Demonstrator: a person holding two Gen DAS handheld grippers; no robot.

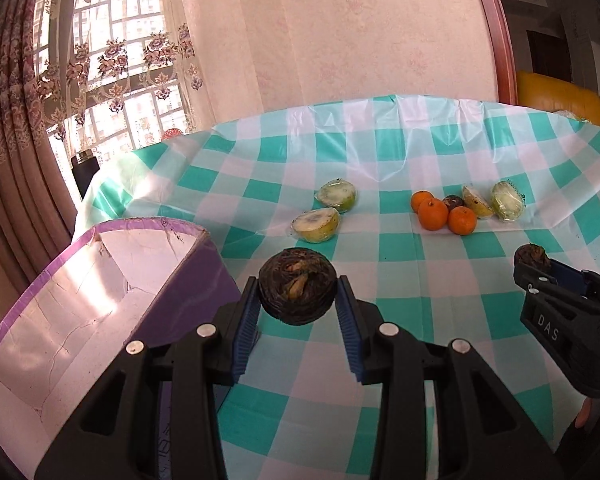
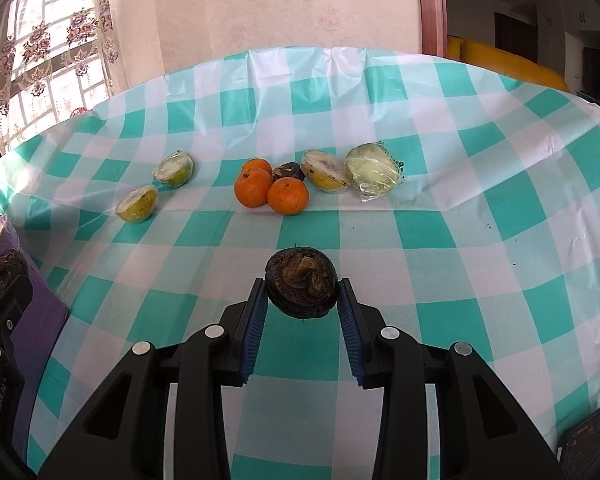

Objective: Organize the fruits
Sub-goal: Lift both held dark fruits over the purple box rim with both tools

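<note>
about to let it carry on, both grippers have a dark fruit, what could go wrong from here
1. The left gripper pinches its dark round fruit only at the fingertips; it could slip before reaching the purple box.
2. The right gripper holds its dark fruit the same way, clear of the table.
3. Both grippers are close together beside the box and could collide.

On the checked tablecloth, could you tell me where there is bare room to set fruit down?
The near half of the tablecloth, in front of the fruit row, is bare, as is the far strip by the wall. It is crowded around the oranges and wrapped halves; a gap separates them from the two halves leftward.
</note>
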